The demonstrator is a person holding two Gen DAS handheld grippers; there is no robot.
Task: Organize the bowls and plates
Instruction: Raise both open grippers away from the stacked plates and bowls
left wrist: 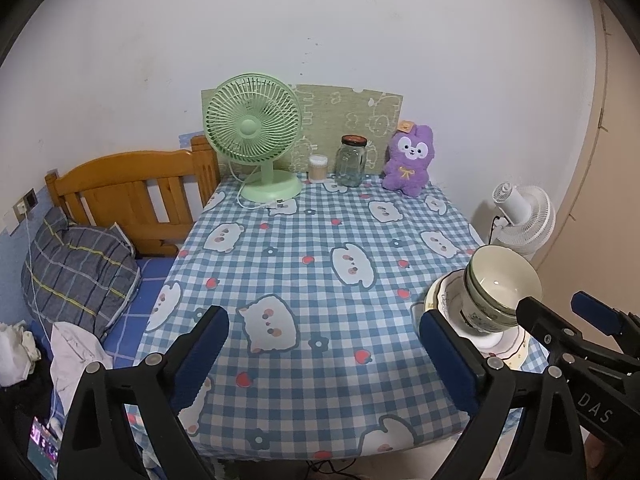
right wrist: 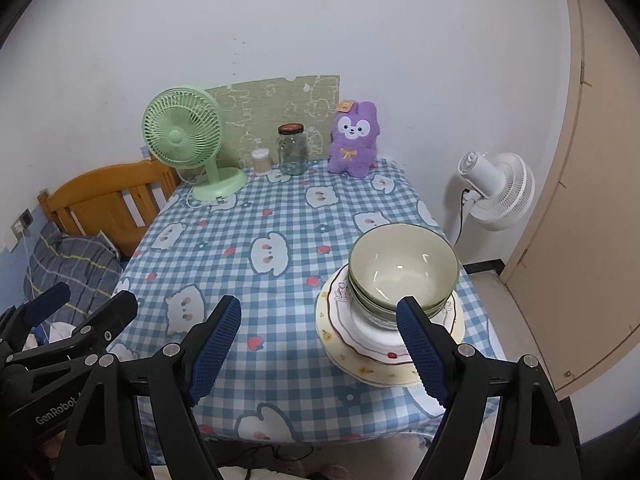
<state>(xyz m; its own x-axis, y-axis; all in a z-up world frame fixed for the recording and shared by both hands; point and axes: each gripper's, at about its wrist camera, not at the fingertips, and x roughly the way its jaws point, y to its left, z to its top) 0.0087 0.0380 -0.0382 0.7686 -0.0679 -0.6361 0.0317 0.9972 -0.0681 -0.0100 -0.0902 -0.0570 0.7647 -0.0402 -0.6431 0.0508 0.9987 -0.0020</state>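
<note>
On the left, my left gripper [left wrist: 324, 354] has its fingers wide apart and holds nothing. It hangs over a bare patch of the checked worktop [left wrist: 304, 240]. My right gripper [right wrist: 320, 346] is open too, and it is empty.

The bowls [right wrist: 402, 270] sit one inside the other on top of the stack of plates [right wrist: 376, 344], near the right front corner of the worktop. My right fingers are just in front of that stack, not touching it.

I think everything is piled up now, so the job looks nearly done. If I touch the pile again, I should go slowly. The bowls stand tall and lean a bit, so a bump could tip them off the edge.
</note>
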